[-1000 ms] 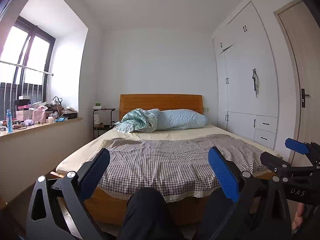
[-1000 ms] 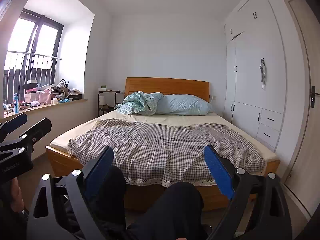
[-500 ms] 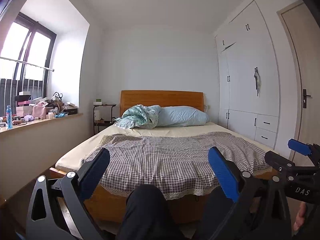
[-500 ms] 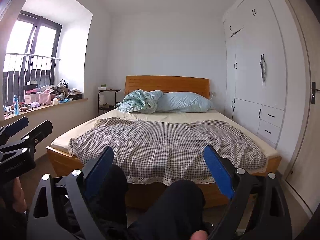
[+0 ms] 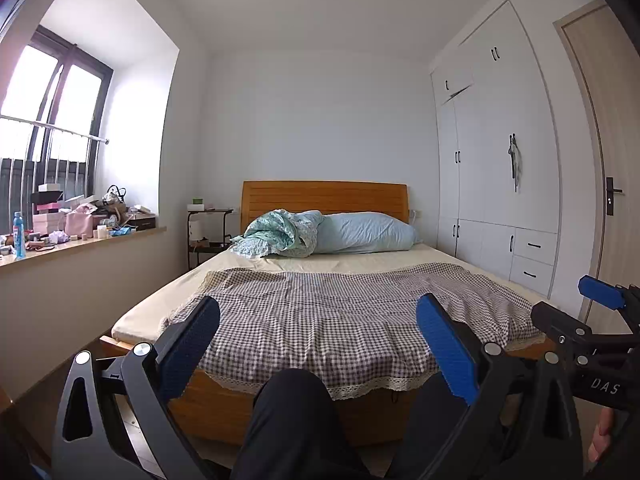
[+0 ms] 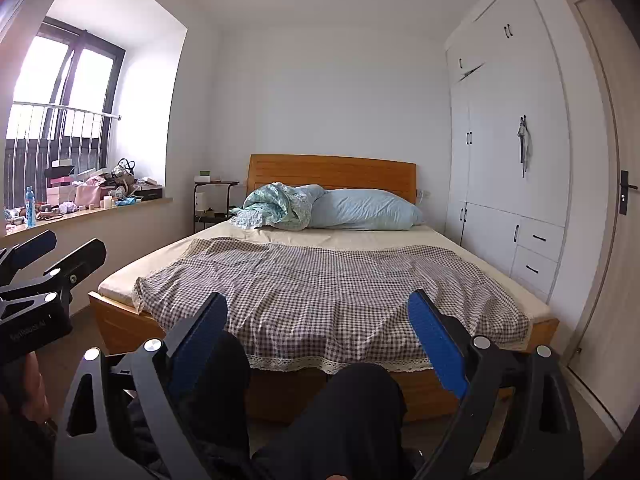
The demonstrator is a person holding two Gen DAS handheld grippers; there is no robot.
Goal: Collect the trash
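Both the left gripper [image 5: 318, 332] and right gripper [image 6: 318, 330] are spread wide and empty, low in the frame over the person's knees. The likeliest trash, a crumpled wad [image 5: 58, 236], sits on the cluttered sill [image 5: 92, 242] at the left edge, well apart from both. Reaching in there risks knocking the bottle [image 5: 18, 235] or grabbing keepsakes instead, since nothing is clearly litter.

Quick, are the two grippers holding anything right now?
Left gripper: open, holding nothing.
Right gripper: open, holding nothing.
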